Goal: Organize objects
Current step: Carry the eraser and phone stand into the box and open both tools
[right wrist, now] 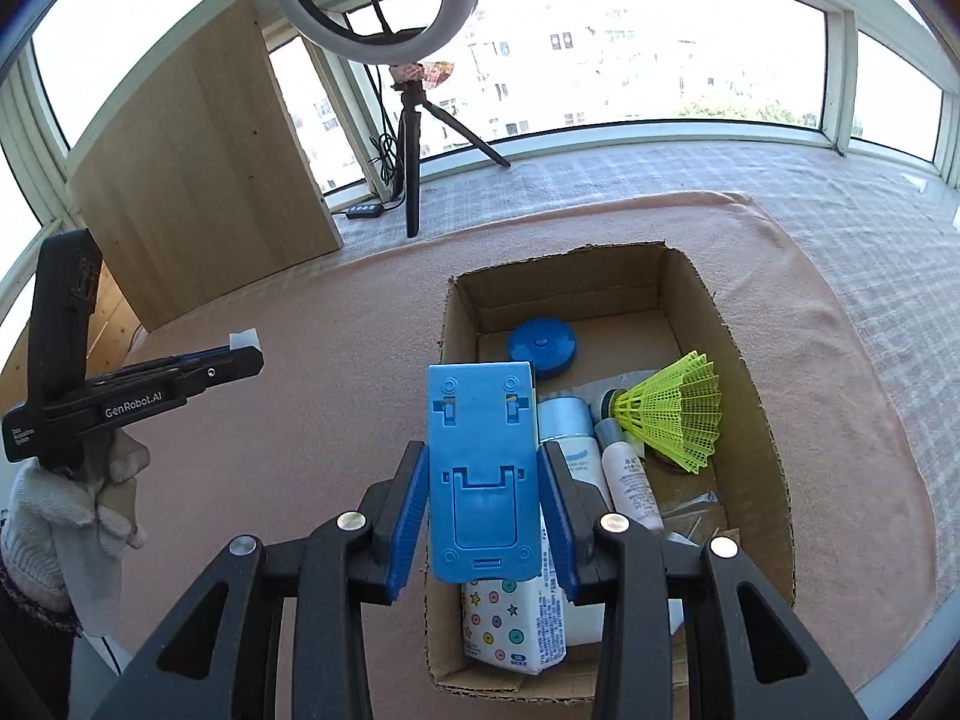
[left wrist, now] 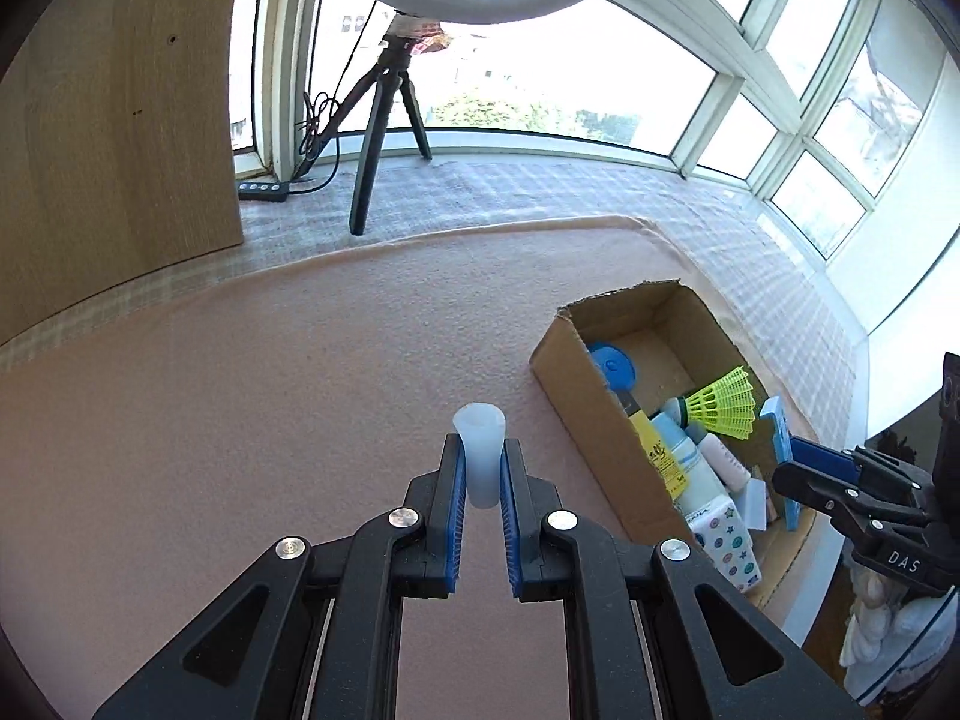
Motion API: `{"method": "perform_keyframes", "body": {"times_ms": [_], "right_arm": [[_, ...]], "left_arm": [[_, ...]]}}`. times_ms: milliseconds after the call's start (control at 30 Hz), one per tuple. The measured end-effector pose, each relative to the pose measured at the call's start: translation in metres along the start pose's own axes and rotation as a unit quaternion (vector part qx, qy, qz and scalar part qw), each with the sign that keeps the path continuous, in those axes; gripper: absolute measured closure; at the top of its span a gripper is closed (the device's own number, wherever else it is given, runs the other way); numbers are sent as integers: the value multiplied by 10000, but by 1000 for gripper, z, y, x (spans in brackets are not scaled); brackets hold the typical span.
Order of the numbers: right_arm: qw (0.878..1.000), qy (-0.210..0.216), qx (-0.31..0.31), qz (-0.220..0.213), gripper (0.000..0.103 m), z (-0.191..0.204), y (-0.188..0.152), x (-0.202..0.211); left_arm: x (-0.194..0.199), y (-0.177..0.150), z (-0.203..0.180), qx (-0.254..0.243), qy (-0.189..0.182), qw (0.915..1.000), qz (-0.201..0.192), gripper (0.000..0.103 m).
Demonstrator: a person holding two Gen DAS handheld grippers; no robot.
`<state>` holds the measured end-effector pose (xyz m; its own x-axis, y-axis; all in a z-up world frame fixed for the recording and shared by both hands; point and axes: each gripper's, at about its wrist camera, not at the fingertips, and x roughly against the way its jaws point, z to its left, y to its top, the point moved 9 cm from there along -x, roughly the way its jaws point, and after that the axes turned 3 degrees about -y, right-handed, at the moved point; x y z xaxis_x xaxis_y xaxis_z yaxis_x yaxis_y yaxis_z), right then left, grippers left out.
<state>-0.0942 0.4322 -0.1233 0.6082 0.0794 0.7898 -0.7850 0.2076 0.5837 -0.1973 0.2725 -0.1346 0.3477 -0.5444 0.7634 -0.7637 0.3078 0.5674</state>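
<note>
Stand: blue plastic slab with slots and a hinged tab; held upright over the box's near-left corner, at 6 o'clock in the right view.
Right gripper: jaws clamped on the stand's two long edges.
Cup: small, pale, translucent tube with its open end up; held over bare cloth, at 9 o'clock from the box.
Left gripper: jaws nearly together, pinching the cup's sides.
Box: open cardboard, already holding a blue disc, bottles, a tissue pack and a yellow shuttlecock.
Your step: likely dropping the stand in. Carry it toward 12 o'clock, where the floor is bare, and lower before releasing.
Watch: keep clear of the shuttlecock at 2 o'clock.
Next: bring the cup across afterwards, one hand at a time.
Cloth: pink, otherwise bare.
</note>
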Motion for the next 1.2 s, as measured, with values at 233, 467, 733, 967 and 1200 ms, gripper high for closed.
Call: {"method": "perform_keyframes", "body": {"times_ms": [233, 467, 733, 967, 1200], "right_arm": [[9998, -127, -120, -23, 70, -40, -1, 12], [9998, -136, -139, 9, 70, -65, -2, 17], [9999, -53, -70, 107, 70, -75, -4, 11], [9999, 22, 7, 164, 70, -77, -3, 7], [9998, 122, 51, 174, 63, -76, 0, 5]], "left_arm": [[-35, 23, -71, -302, -253, 9992, 30, 92], [-67, 39, -119, -417, -393, 9982, 156, 92], [-107, 56, -152, -465, -438, 9975, 293, 92], [-132, 68, -167, -535, -439, 9968, 403, 91], [-144, 74, -173, -496, -468, 9966, 465, 58]]}}
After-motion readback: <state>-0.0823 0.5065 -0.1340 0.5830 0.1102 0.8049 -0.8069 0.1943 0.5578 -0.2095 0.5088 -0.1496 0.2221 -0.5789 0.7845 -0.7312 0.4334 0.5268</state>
